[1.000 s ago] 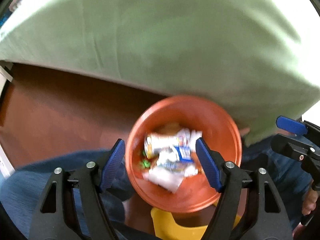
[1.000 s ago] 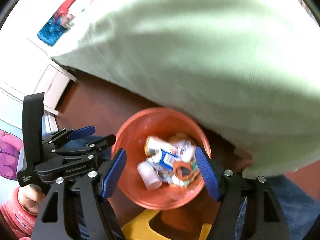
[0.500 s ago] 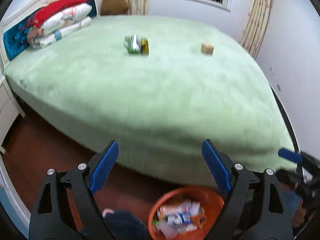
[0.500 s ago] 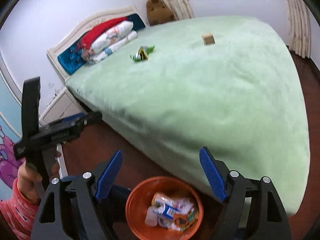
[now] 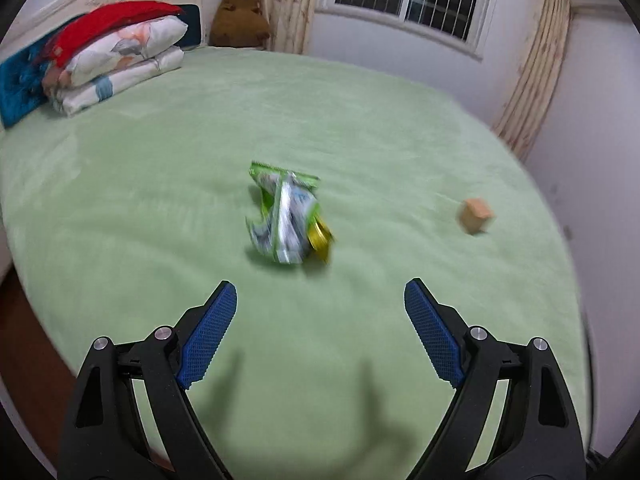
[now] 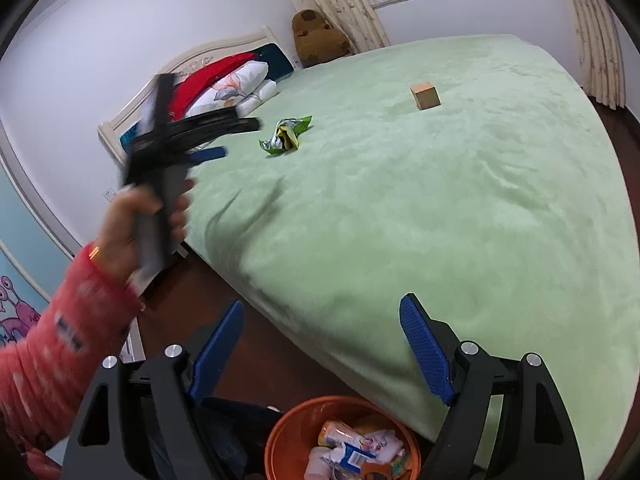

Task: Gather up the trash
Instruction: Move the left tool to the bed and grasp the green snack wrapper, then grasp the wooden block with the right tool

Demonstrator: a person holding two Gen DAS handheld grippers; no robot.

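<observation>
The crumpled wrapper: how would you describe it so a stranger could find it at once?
Look at the wide green bed. Near its middle lies the crumpled wrapper, green and silver with a bit of yellow. Its only neighbour on the blanket is a small tan block, which is plain and square.

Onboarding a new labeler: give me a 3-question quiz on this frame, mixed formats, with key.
1. True or false: the left gripper holds the crumpled green wrapper.
2. Multiple choice: where does the small tan cube sit? A) in the orange bin B) on the green bedspread C) on the floor
3. Fill in: the collected trash lies in the orange ____ beneath the right gripper.

Key: 1 false, its jaws are open and the wrapper lies on the bedspread ahead of them; 2 B; 3 bin.
</observation>
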